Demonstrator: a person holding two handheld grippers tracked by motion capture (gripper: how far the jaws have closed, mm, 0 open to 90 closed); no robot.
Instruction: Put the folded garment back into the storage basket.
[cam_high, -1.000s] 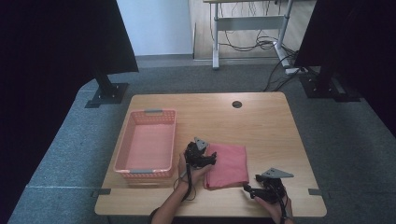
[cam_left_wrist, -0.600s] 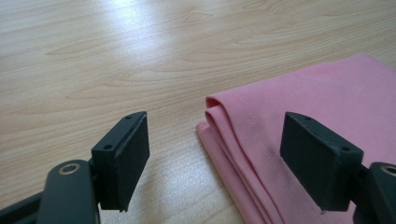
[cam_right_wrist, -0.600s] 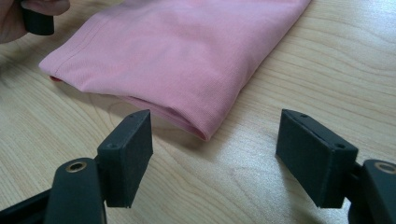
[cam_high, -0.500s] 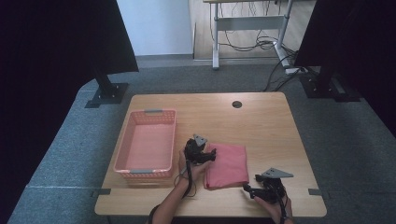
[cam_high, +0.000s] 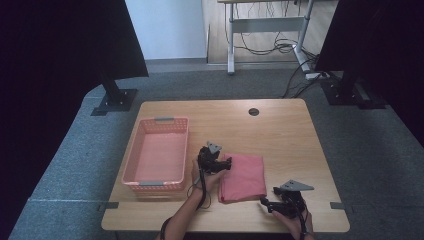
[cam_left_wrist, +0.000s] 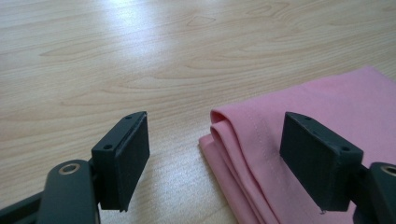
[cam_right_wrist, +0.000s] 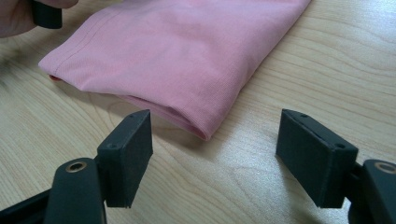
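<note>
A folded pink cloth (cam_high: 243, 176) lies flat on the wooden table (cam_high: 280, 135), right of a pink basket (cam_high: 157, 155). My left gripper (cam_high: 226, 163) is open at the cloth's far left corner; in the left gripper view that layered corner of the cloth (cam_left_wrist: 243, 140) sits between the jaws. My right gripper (cam_high: 265, 204) is open just off the cloth's near right corner. In the right gripper view the rounded fold of the cloth (cam_right_wrist: 187, 60) lies a little ahead of the jaws, with bare wood between them.
The basket stands empty at the table's left side. A round cable hole (cam_high: 254, 111) sits near the table's far edge. Black stands (cam_high: 117, 97) and a desk frame (cam_high: 232, 45) stand on the floor beyond the table.
My left gripper has shifted slightly right, toward the cloth's far left corner. The right gripper and the cloth have stayed where they were.
</note>
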